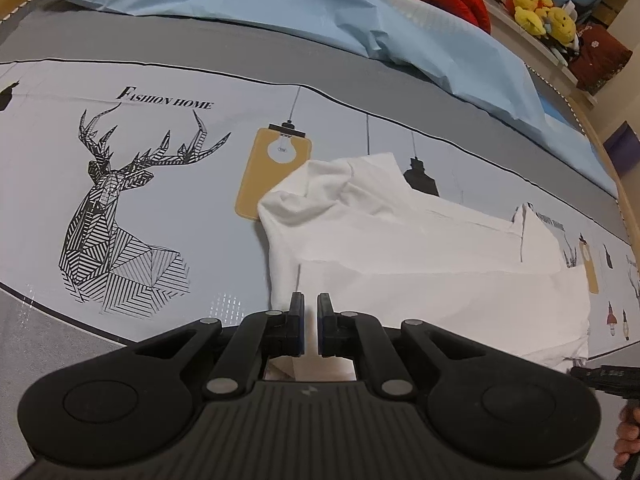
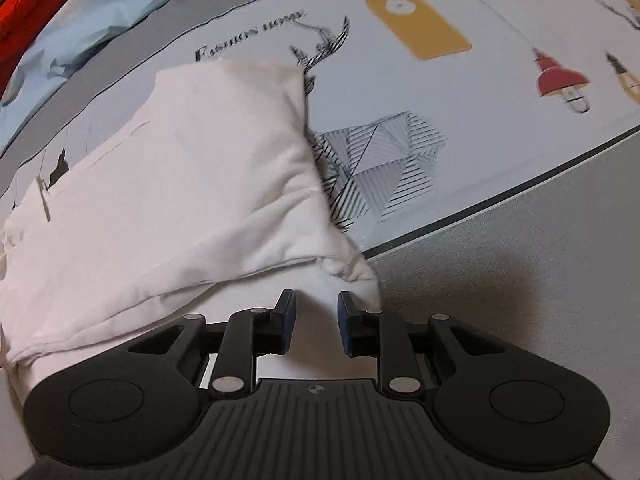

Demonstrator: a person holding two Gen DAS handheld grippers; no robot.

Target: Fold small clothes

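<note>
white garment (image 1: 420,264): partly folded, lying near the bed's front edge so both claws can reach its near hem.
left gripper (image 1: 310,308): jaws nearly shut, only a slit between them, over the near hem; whether cloth is pinched, I cannot tell.
right gripper (image 2: 317,308): jaws narrowly parted, straddling the garment's near corner, pads apparently not pressing.
fabric: soft, limp knit with rumpled layers.
bedsheet (image 1: 168,208): smooth, printed, flat.

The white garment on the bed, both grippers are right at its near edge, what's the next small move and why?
Probably open the left gripper too and lift both clear. The white garment already lies doubled over on the bedspread; the right gripper stands open above the cloth, while the left looks pinched on the near edge.
</note>
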